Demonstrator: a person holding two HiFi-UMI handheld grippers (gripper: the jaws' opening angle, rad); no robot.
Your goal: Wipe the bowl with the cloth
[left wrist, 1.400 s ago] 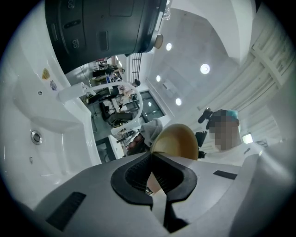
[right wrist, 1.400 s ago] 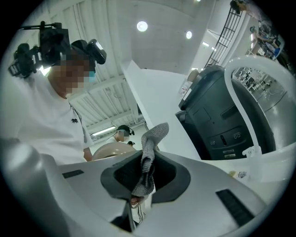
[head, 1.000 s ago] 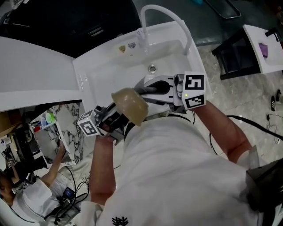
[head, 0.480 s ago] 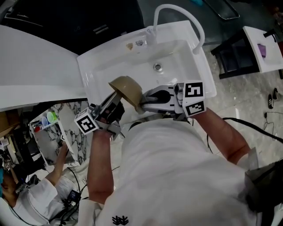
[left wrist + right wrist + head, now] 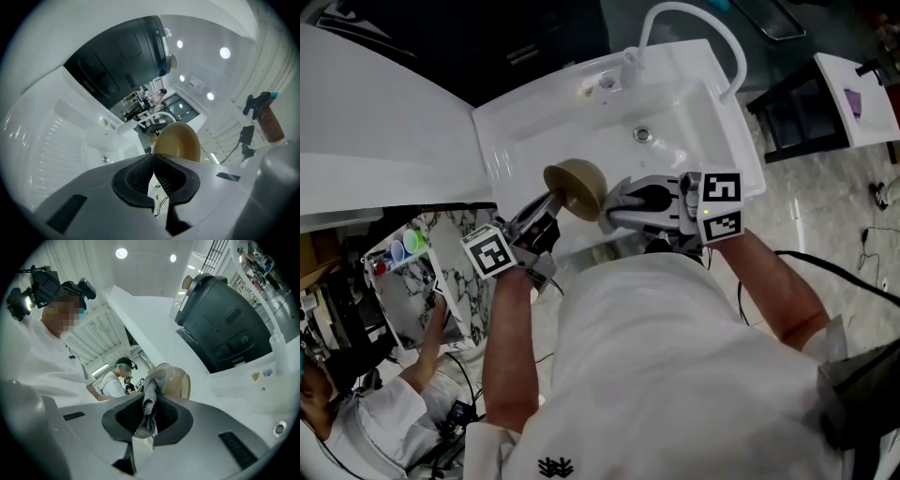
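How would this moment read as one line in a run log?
left gripper: shut on bowl rim | right gripper: shut on cloth | cloth: at bowl | place: over sink near edge

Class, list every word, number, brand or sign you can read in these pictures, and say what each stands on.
No readable words or numbers anywhere.
Left marker cube and right marker cube: black-and-white square patterns, no letters.
Emblem on the white shirt: dark motif, no legible lettering.
Stickers on the sink by the tap: too small to read.
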